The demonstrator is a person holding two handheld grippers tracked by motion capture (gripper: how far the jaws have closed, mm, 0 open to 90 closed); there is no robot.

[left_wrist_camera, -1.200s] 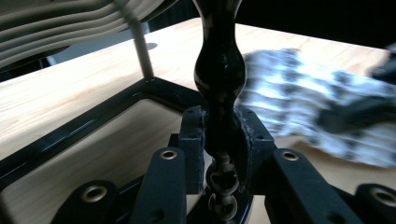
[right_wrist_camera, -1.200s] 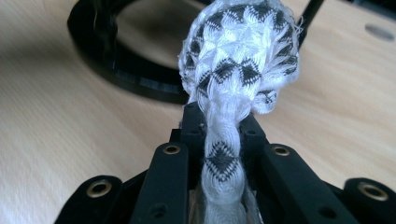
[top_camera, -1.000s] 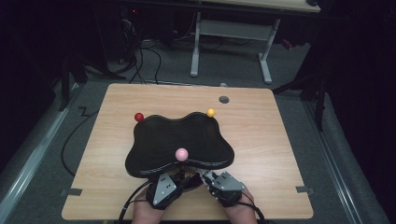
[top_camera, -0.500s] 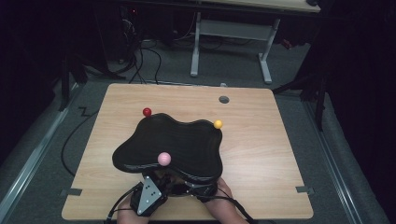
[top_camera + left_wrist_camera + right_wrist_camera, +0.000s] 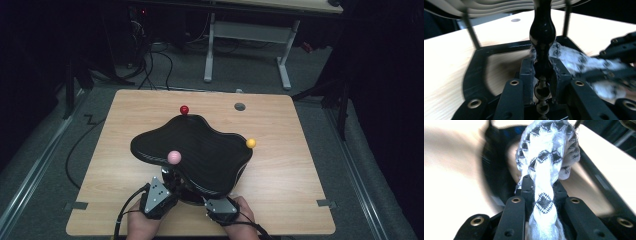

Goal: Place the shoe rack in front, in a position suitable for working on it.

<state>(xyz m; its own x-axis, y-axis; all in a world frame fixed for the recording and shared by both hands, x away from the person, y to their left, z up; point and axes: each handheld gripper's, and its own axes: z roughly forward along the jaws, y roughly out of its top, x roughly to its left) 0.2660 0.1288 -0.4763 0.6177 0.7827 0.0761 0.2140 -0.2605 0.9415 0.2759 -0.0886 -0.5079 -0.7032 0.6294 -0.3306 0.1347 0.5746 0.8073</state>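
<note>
Clenched jaws mark both tools: we see the left gripper grasping the black turned post at frame centre in the left gripper view, and the right gripper pinching a white cloth with black diamond pattern that bunches toward the upper middle of its view. From the high view, the left gripper and right gripper sit low in the frame at the near edge of the wooden table, beneath the wavy black top. A pink ball rests on its left part; a red ball and an orange ball sit at its upper and right rims. We judge the step to be wiping the post: steady it firmly, and move the cloth gently so the pink ball does not roll.
</note>
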